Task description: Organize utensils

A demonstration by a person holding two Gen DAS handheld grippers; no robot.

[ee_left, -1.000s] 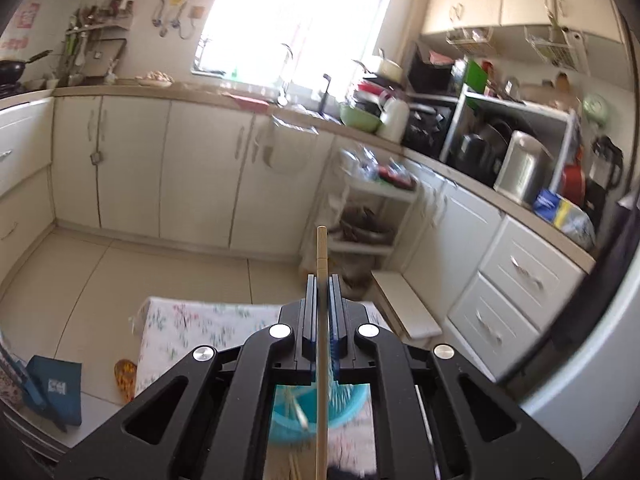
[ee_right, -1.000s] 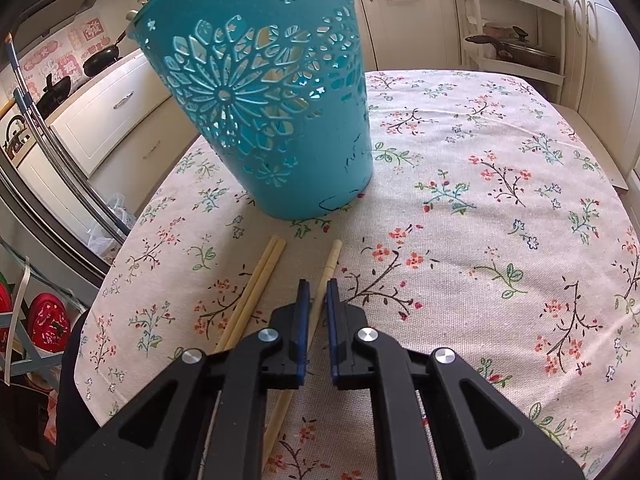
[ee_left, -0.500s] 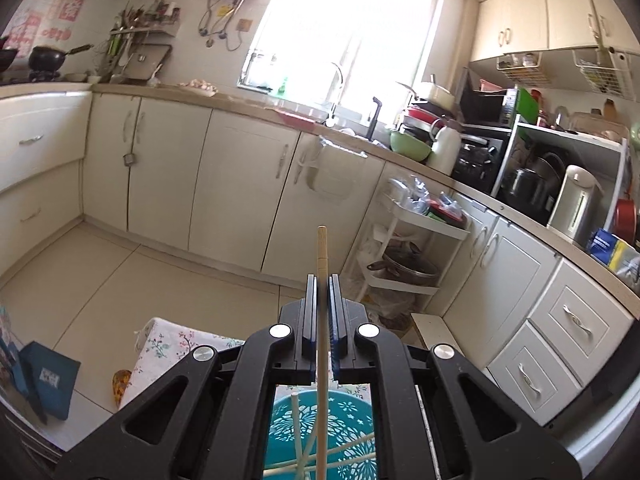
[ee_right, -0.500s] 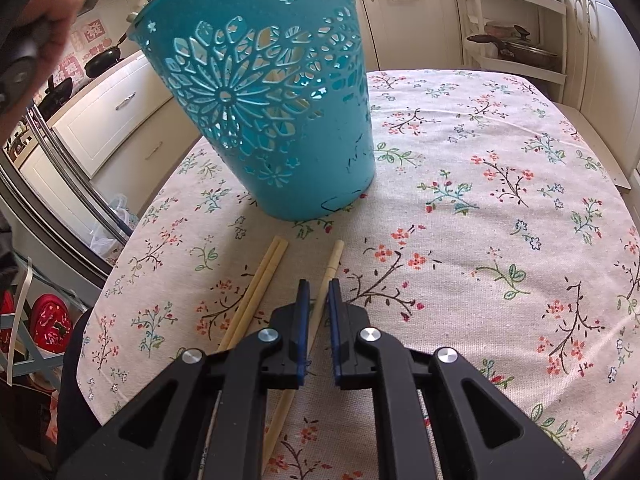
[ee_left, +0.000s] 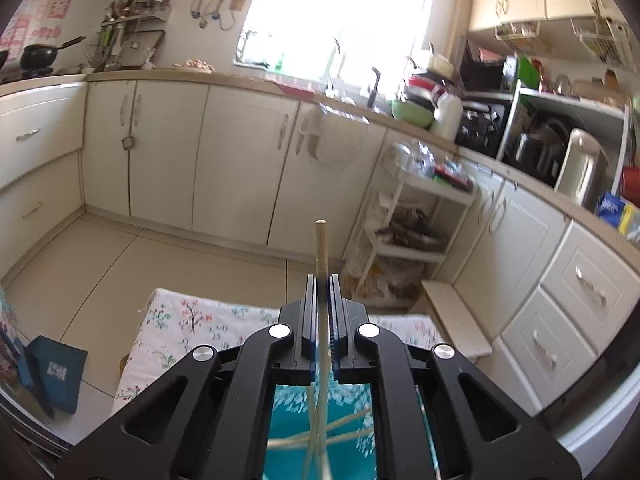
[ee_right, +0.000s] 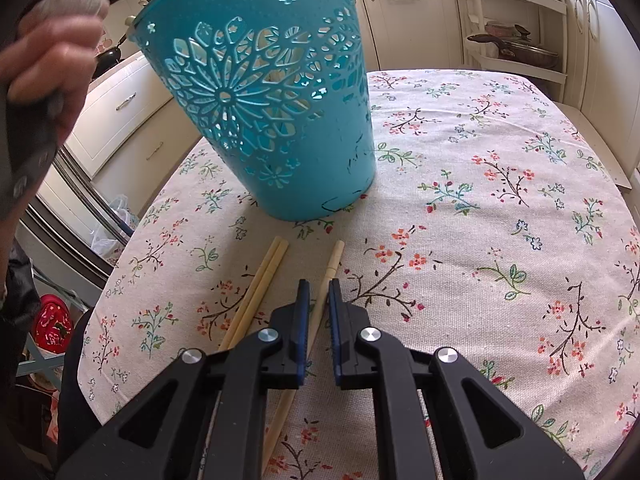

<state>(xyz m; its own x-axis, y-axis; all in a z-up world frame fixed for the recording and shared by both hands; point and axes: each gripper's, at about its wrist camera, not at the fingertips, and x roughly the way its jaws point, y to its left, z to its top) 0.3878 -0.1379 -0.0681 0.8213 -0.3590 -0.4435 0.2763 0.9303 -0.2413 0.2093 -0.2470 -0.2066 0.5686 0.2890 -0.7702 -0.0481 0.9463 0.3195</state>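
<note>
Floral tablecloth (ee_right: 500, 200) under both grippers, teal cut-out basket (ee_right: 272, 112) ahead of right gripper (ee_right: 318, 292), its jaws nearly closed around 1 chopstick (ee_right: 334, 258) lying on cloth, 2 chopsticks (ee_right: 266, 276) just left, left gripper (ee_left: 321, 284) clamped on upright chopstick (ee_left: 321, 240) above basket.

Basket (ee_right: 280, 120): teal plastic, its wall cut through with a big flower and small blossoms; pale light shows through the holes
Tablecloth (ee_right: 500, 240): cream cloth, printed with dark twigs, red and orange flowers, green leaves, a few blue blooms
Chopsticks (ee_right: 256, 292): pale wood, plain, no pattern
Right gripper (ee_right: 318, 292): black body, blue pads, silver screw heads
Left gripper (ee_left: 322, 286): black too, blue pads; the chopstick (ee_left: 320, 240) in it is light tan
Cabinets (ee_left: 240, 152): cream
</note>
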